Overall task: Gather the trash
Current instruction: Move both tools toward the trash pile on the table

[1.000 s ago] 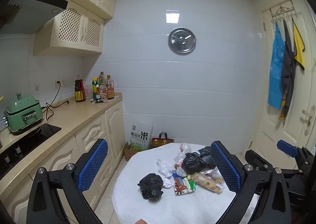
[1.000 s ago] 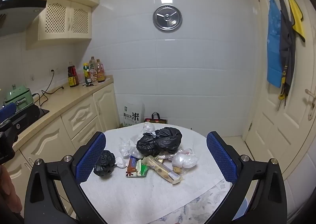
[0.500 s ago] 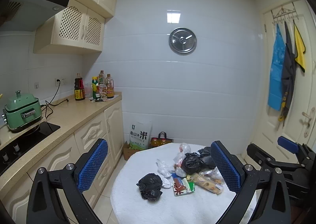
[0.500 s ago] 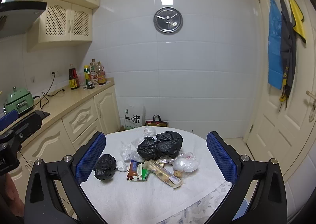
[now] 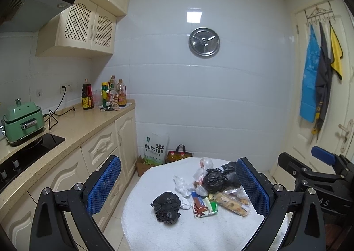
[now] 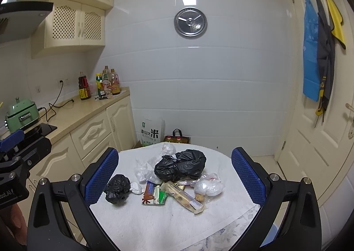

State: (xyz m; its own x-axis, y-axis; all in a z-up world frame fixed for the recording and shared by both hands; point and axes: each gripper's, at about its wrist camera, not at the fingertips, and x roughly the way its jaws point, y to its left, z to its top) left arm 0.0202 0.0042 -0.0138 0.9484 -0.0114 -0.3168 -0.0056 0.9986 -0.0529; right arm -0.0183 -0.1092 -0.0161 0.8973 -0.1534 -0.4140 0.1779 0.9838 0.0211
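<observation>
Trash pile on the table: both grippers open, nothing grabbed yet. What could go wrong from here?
1. The small black bag touches a crumpled white wad; a wide pinch may drag both.
2. The large black bag overlaps clear plastic, so lifting it could scatter wrappers off the table.

— What carries the trash?
— A round table under a white cloth.
— And on it?
— A large black bag; left of it a small black bag, in front a cracker packet, right a white wad.
</observation>
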